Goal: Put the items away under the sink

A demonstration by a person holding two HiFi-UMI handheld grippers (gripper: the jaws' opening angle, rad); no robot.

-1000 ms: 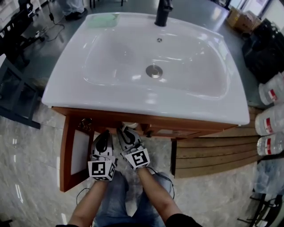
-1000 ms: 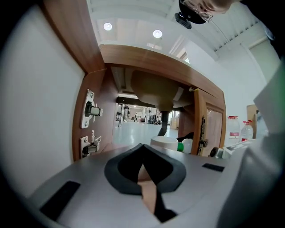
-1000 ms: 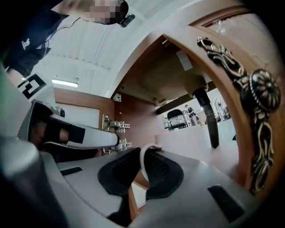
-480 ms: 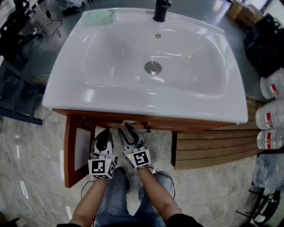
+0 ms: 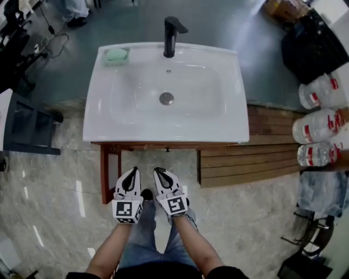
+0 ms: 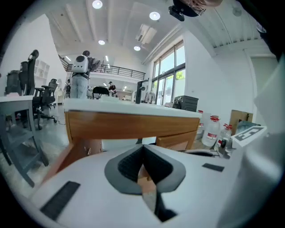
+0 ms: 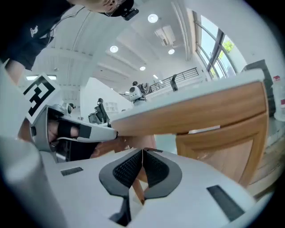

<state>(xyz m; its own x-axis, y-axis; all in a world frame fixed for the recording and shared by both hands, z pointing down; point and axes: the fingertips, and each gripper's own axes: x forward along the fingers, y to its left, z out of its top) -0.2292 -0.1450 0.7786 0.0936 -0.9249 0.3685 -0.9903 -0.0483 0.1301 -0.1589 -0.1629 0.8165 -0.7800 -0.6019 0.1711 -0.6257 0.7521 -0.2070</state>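
The white sink (image 5: 103,117) with a black tap (image 5: 171,34) sits on a wooden cabinet (image 6: 129,125), whose left door (image 5: 110,175) stands open. The basin top hides the cabinet's inside. My left gripper (image 5: 133,170) and right gripper (image 5: 157,171) hang side by side in front of the cabinet, apart from it, above the person's knees. Both are shut with nothing between the pads. The left gripper's (image 6: 143,147) pads meet at the tip. The right gripper's (image 7: 142,152) jaws have just been closing, on nothing. A green soap (image 5: 116,54) lies on the sink's back left corner.
Three large water jugs (image 5: 315,128) stand at the right beside a slatted wooden platform (image 5: 245,159). Black bags (image 5: 311,46) lie at the back right. A dark piece of furniture (image 5: 27,126) stands at the left. A person (image 5: 73,10) stands beyond the sink.
Both grippers have drawn back and upward from the cabinet opening. The head camera has risen too, so the whole sink and more floor show. The left door stays open.
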